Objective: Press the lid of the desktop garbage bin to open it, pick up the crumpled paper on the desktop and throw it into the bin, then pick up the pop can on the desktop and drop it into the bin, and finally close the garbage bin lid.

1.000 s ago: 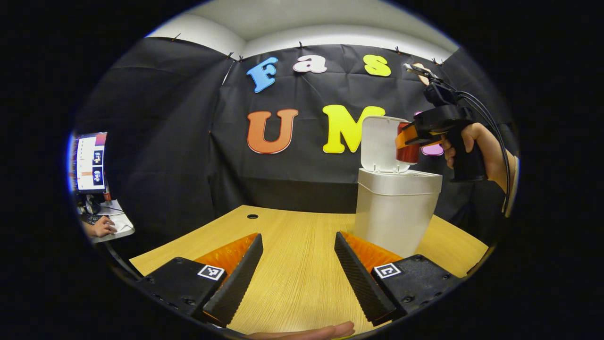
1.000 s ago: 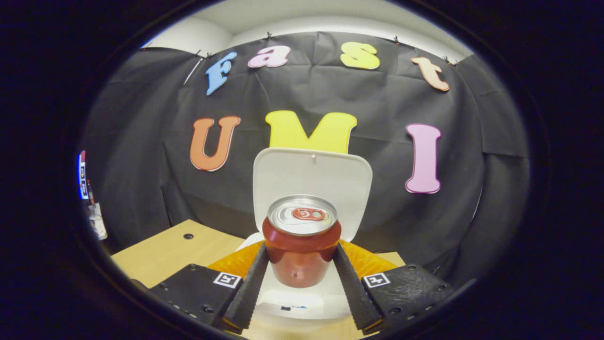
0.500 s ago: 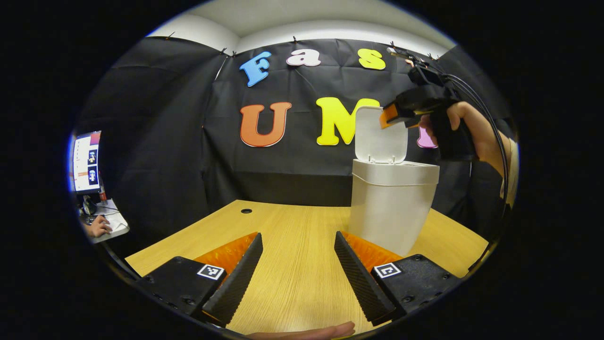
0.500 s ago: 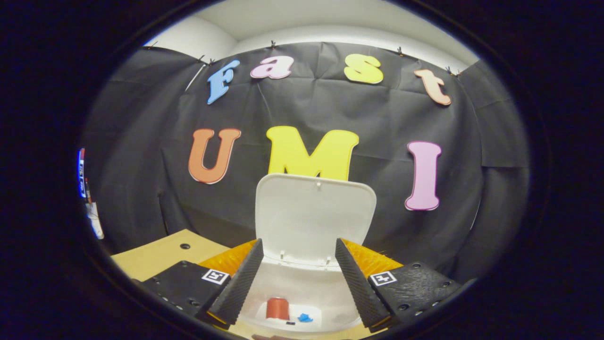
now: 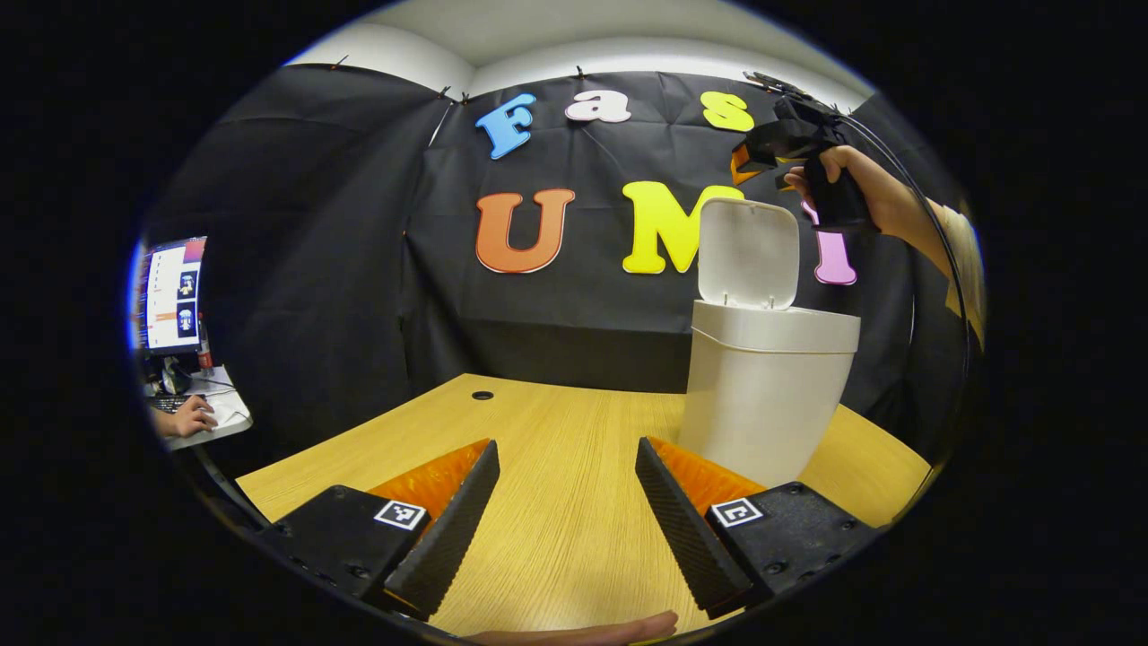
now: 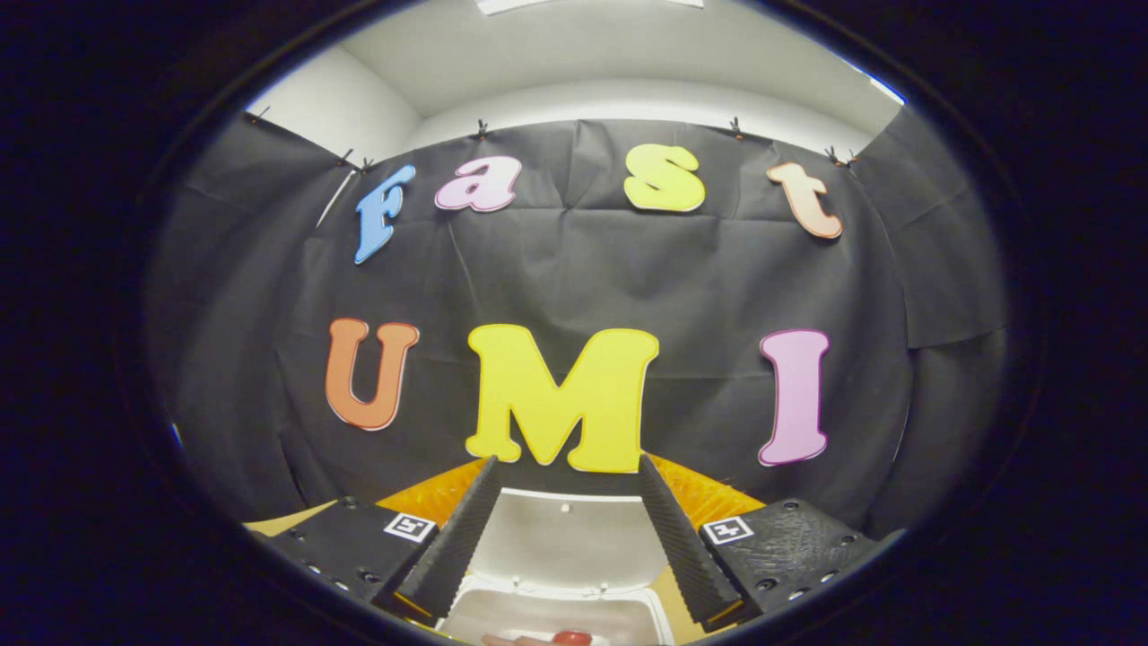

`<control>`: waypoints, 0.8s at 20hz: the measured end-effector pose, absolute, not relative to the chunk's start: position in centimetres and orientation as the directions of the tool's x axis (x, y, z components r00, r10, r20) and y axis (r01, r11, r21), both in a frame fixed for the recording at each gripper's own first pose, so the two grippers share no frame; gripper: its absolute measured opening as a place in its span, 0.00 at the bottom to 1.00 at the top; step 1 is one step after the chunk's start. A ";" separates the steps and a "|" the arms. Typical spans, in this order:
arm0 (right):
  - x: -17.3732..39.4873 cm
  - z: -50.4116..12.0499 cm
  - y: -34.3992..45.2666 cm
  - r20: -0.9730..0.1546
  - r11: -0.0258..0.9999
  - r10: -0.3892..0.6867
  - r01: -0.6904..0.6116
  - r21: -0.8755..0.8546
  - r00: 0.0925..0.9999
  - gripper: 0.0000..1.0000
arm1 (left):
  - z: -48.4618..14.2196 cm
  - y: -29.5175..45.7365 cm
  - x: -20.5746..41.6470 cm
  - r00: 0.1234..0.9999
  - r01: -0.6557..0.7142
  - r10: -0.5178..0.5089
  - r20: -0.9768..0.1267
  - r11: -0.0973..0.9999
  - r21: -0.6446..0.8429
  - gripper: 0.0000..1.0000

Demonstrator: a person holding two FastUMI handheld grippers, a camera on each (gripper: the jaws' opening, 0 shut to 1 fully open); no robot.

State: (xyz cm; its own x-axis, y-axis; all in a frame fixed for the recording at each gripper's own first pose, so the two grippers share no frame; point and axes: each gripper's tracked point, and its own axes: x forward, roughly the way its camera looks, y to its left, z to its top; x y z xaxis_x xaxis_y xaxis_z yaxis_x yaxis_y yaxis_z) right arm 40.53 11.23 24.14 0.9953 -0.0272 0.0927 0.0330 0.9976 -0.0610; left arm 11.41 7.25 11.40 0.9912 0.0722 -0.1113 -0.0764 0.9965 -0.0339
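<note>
A: What's changed in the last second?

B: The right tool (image 6: 565, 529) had the can clamped over the bin (image 5: 762, 395). Now its fingers stand apart with nothing between them, and it has risen. In the left gripper view it (image 5: 749, 161) sits high above the lid (image 5: 749, 251), held by a hand (image 5: 847, 184).

A: And the can?

B: In the bin. The right gripper view looks down past the raised lid (image 6: 560, 543) into the mouth, where a bit of the red can (image 6: 567, 637) shows at the bottom edge. I cannot tell from this moment whether the paper is in there too.

A: The lid?

B: Upright, hinged at the back of the bin, the mouth uncovered.

A: The left tool?

B: The left tool (image 5: 565, 511) is low over the worktop (image 5: 556, 431), fingers wide apart and holding nothing, much as before. The bin stands on the worktop just beyond its right finger.
</note>
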 end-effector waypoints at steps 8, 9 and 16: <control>46.0 24.2 10.2 0.092 0.992 -0.115 0.119 -0.045 0.989 0.92 | 12.3 7.1 11.0 0.995 -0.056 0.056 -0.077 0.998 -0.002 0.99; 46.4 23.1 10.1 0.065 0.991 -0.117 0.120 -0.055 0.991 0.96 | 12.4 6.7 11.0 0.996 -0.045 0.044 -0.072 0.999 -0.002 0.99; 44.6 20.1 10.0 -0.066 0.997 -0.073 0.074 0.021 0.995 0.92 | 12.3 6.5 10.8 0.997 0.000 -0.001 -0.080 1.000 -0.010 0.99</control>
State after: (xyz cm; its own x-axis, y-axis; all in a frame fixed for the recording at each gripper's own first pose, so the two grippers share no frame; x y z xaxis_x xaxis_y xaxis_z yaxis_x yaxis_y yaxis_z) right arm 44.58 9.99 20.14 0.9952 -0.0727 -0.0656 0.0742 0.9970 0.0212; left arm 10.83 6.46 12.31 0.9968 -0.0012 -0.0804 0.0005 1.0000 -0.0095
